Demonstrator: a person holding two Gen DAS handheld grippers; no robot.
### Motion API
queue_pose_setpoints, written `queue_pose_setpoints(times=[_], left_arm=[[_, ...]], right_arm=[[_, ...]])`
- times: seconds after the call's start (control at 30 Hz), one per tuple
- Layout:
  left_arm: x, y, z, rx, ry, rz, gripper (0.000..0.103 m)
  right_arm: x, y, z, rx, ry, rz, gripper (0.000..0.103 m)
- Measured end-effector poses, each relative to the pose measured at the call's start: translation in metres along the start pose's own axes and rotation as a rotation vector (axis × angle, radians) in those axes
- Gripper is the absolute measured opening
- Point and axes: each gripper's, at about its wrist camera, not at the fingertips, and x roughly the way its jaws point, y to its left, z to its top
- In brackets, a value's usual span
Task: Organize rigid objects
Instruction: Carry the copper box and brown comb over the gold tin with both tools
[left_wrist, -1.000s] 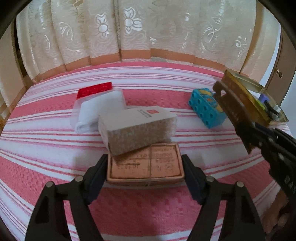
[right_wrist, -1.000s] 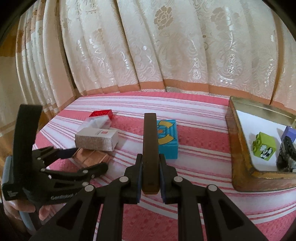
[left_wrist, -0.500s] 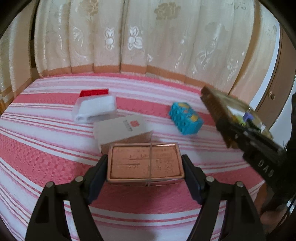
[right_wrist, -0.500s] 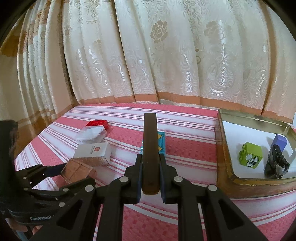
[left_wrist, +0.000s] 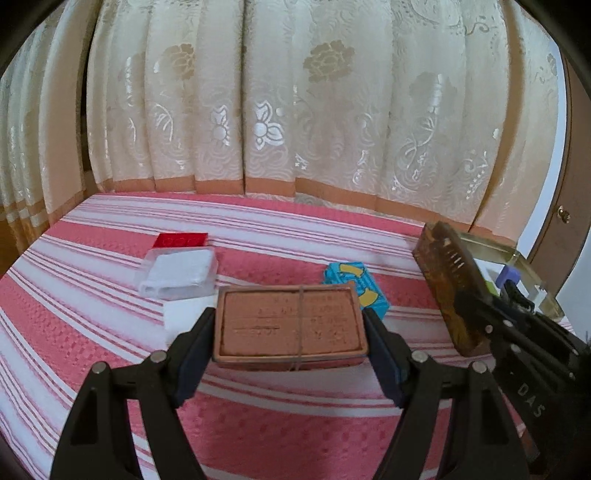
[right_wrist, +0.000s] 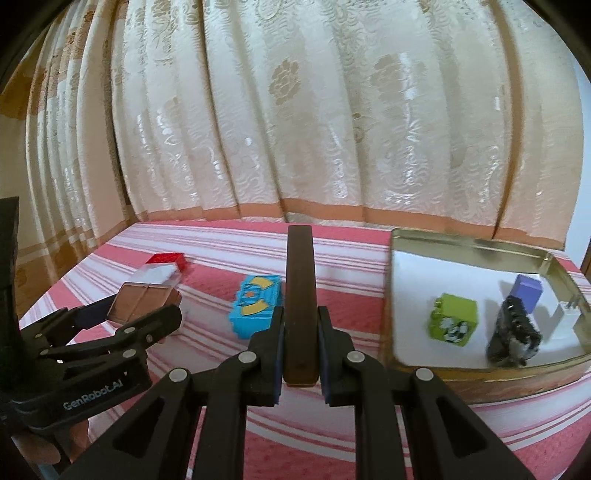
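My left gripper (left_wrist: 290, 328) is shut on a flat copper-coloured tin (left_wrist: 290, 324) tied with a thin band, held clear above the striped bedspread; the tin (right_wrist: 142, 302) also shows at the left of the right wrist view. My right gripper (right_wrist: 300, 354) is shut on a thin dark brown slab (right_wrist: 300, 295) standing on edge; the slab (left_wrist: 448, 291) appears at the right of the left wrist view. A blue brick (right_wrist: 256, 310) lies on the spread between the two grippers. A red brick (left_wrist: 181, 240) and a clear box (left_wrist: 179, 275) with white contents lie far left.
A gold metal tray (right_wrist: 480, 382) sits at the right with a green block (right_wrist: 452, 319), a purple block (right_wrist: 526, 293), a black toy (right_wrist: 513, 334) and a small white piece (right_wrist: 567, 317) inside. Patterned curtains (left_wrist: 295, 110) close the far side. A white box (left_wrist: 184, 314) peeks out beside the tin.
Both grippers have risen and swung right with their loads. The copper tin has lifted off the spread from under the white box. The tray has come nearer in the right wrist view.
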Motion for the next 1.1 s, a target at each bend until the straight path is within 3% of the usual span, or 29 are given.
queue_pose_setpoints(times=[0.3,1.1], left_arm=[[0.0,-0.031,0.005,0.036,-0.031,0.021,0.077],[0.0,-0.103,0.017,0.11,-0.087,-0.008,0.077]], right_arm=[[-0.006,-0.023,0.003,0.012,-0.014,-0.022,0.017],[-0.016,-0.087,0.007,0.067,-0.048,-0.096,0.017]])
